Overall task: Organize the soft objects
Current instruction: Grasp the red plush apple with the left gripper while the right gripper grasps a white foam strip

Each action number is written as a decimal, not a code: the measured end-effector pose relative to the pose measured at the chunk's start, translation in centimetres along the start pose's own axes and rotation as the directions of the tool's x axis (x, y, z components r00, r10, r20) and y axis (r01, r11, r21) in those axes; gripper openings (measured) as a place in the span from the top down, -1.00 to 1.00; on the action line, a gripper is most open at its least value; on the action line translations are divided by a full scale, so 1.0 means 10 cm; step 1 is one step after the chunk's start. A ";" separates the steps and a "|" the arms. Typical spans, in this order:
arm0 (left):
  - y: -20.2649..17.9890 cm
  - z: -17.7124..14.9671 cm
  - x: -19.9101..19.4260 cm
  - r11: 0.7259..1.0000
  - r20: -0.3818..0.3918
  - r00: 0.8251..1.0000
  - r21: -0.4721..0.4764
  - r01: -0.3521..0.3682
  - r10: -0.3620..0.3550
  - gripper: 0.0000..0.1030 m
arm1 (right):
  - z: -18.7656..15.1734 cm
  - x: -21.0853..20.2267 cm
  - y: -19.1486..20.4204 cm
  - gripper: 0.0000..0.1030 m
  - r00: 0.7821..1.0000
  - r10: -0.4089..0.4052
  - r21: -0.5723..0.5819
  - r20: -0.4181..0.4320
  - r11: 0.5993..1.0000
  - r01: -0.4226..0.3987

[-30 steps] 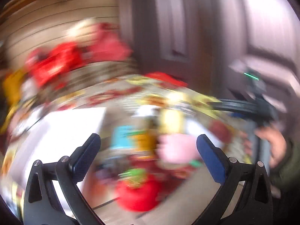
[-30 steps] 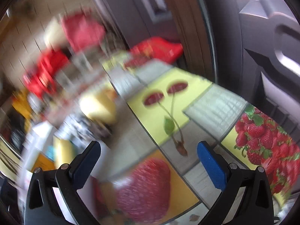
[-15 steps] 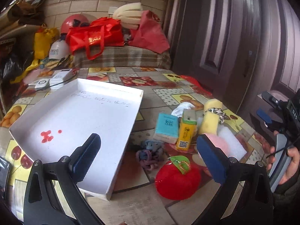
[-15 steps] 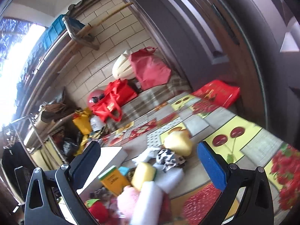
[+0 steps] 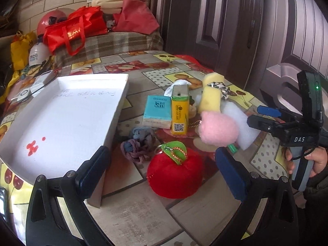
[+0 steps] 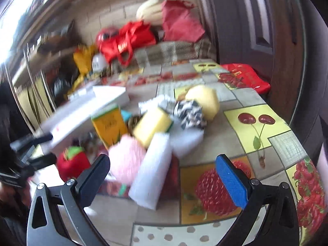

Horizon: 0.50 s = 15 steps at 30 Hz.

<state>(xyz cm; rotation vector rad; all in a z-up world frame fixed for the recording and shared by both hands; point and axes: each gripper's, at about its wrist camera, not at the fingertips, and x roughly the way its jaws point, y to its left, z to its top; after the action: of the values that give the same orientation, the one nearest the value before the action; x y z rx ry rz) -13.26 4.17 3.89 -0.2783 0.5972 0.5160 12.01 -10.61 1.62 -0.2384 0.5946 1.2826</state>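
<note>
A heap of soft things lies on the fruit-print table: a red plush apple (image 5: 174, 174), a pink pompom (image 5: 218, 130), a white sponge block (image 5: 239, 125), yellow sponges (image 5: 210, 99), a purple-grey scrunchie (image 5: 139, 143), a teal tissue pack (image 5: 157, 111) and a yellow carton (image 5: 180, 112). A white tray (image 5: 67, 121) lies to their left. My left gripper (image 5: 164, 174) is open and empty, just in front of the apple. My right gripper (image 6: 162, 176) is open and empty, over the white sponge (image 6: 153, 170) and pompom (image 6: 126, 157); in the left wrist view it (image 5: 266, 114) shows at the right.
Red bags (image 5: 69, 28) and a checked cloth (image 5: 114, 41) lie beyond the table's far edge. A dark door (image 5: 225, 24) stands at the right. White devices (image 5: 41, 81) lie by the tray's far left corner. A red bag (image 6: 244, 78) hangs off the table's far right edge.
Both cameras swung fast and have settled on the heap. My left gripper has moved closer to the red apple. My right gripper has tilted down over the white sponge and pompom.
</note>
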 end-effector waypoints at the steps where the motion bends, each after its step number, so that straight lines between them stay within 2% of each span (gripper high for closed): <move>1: -0.01 -0.01 0.02 1.000 -0.014 1.000 0.010 0.002 -0.002 -0.99 | -0.02 0.03 0.01 -1.00 1.000 -0.009 -0.006 -0.016 1.000 0.009; 11: -0.11 0.00 0.09 0.999 -0.055 0.998 0.042 -0.030 0.032 -0.99 | -0.06 0.08 -0.13 -1.00 1.000 -0.009 0.051 -0.030 0.999 0.010; 15: -0.11 0.00 0.09 0.999 -0.059 0.998 0.045 -0.019 0.022 -0.99 | -0.07 0.09 -0.09 -0.99 0.999 0.002 0.028 -0.037 1.000 -0.001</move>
<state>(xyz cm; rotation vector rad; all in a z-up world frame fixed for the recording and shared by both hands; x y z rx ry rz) -12.06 3.63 3.43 -0.2465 0.6688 0.5148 12.82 -10.43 0.41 -0.2393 0.6439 1.2727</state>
